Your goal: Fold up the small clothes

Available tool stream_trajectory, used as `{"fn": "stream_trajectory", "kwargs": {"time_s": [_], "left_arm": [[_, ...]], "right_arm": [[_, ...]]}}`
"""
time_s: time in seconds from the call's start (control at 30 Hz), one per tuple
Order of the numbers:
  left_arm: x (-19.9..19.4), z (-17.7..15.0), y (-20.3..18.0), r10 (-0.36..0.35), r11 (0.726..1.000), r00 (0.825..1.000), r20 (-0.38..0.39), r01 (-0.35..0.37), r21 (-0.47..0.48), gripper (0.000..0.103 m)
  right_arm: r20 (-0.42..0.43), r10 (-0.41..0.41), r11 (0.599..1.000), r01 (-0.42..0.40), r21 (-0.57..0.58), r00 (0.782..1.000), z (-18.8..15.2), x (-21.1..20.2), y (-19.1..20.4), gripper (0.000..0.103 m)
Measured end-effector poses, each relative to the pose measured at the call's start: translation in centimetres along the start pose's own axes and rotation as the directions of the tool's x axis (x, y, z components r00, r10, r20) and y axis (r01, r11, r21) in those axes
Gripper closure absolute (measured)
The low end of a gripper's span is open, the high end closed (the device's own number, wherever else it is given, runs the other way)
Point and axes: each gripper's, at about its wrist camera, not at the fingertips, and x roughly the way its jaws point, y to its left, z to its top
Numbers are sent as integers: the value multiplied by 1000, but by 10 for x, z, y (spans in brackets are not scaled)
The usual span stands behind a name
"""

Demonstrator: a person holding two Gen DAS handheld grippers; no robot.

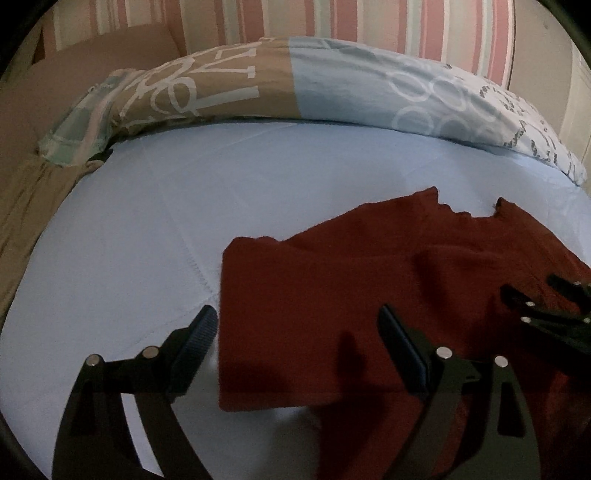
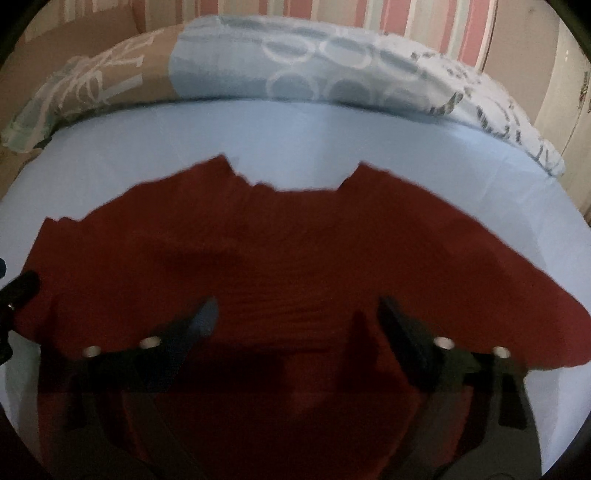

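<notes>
Striped wall (image 1: 369, 22) in pink, cream and pale green stood behind the bed. Pale blue sheet (image 1: 140, 229) covered the mattress, wide bare stretch to the left and along the far side. One long patterned pillow (image 1: 288, 81), tan and blue, lay across the far edge. One dark red garment (image 2: 295, 251) lay flat on the sheet's near right part, long axis running left to right, neckline notch toward the pillow; its left edge appeared folded over, though blur made this uncertain. Two grippers present. Left gripper (image 1: 299, 332) hung with jaws wide apart, straddling the garment's left edge, holding nothing. Right gripper (image 2: 297, 317) hung over the garment's middle, jaws likewise apart, empty.
</notes>
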Motion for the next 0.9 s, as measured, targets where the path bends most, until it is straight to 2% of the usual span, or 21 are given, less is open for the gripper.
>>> {"fn": "stream_trajectory", "kwargs": {"time_s": [0.03, 0.13, 0.2, 0.23, 0.27, 0.3, 0.43, 0.47, 0.57, 0.63, 0.77, 0.83, 0.9], "left_arm": [[1, 1, 0, -1, 1000, 1000, -1, 1, 1, 14], [1, 1, -2, 2, 1000, 1000, 2, -2, 13, 14], [1, 2, -3, 7, 1000, 1000, 5, -7, 21, 14], [1, 2, -3, 10, 1000, 1000, 7, -10, 22, 14], [1, 3, -3, 10, 1000, 1000, 7, -10, 23, 14], [1, 4, -3, 11, 1000, 1000, 8, -11, 23, 14], [-1, 10, -7, 5, 1000, 1000, 19, -5, 24, 14], [-1, 12, -8, 2, 1000, 1000, 23, -3, 27, 14], [-5, 19, -17, -5, 999, 999, 38, 3, 35, 14], [-4, 22, -24, -19, 999, 999, 38, 17, 39, 14], [3, 21, -40, -39, 998, 999, 15, 38, 51, 14], [10, 18, -48, -33, 997, 999, -2, 33, 67, 14], [19, 13, -54, -27, 997, 999, -26, 29, 74, 14]], "right_arm": [[-11, 9, 1000, -9, 1, 1000, -1, 3, 1, 43], [-4, 15, 1000, -15, -8, 1000, -4, 4, 7, 51], [-2, 41, 999, -41, -9, 999, -4, 4, 9, 68], [4, 43, 999, -43, -14, 999, -3, 2, 10, 72], [12, 47, 999, -46, -22, 999, -2, 0, 12, 81], [33, 44, 999, -43, -30, 999, 0, -4, 12, 84], [167, 11, 1000, -6, -30, 986, 15, -36, -5, 84], [213, -20, 999, 27, -29, 977, 20, -47, -14, 84], [264, -108, 993, 115, -10, 959, 30, -61, -44, 84], [236, -150, 988, 150, 18, 960, 30, -53, -64, 84], [96, -177, 983, 171, 64, 980, 14, -18, -101, 83], [43, -175, 984, 173, 49, 984, 2, -4, -107, 80], [16, -190, 982, 189, 27, 982, -2, 2, -106, 67]]}}
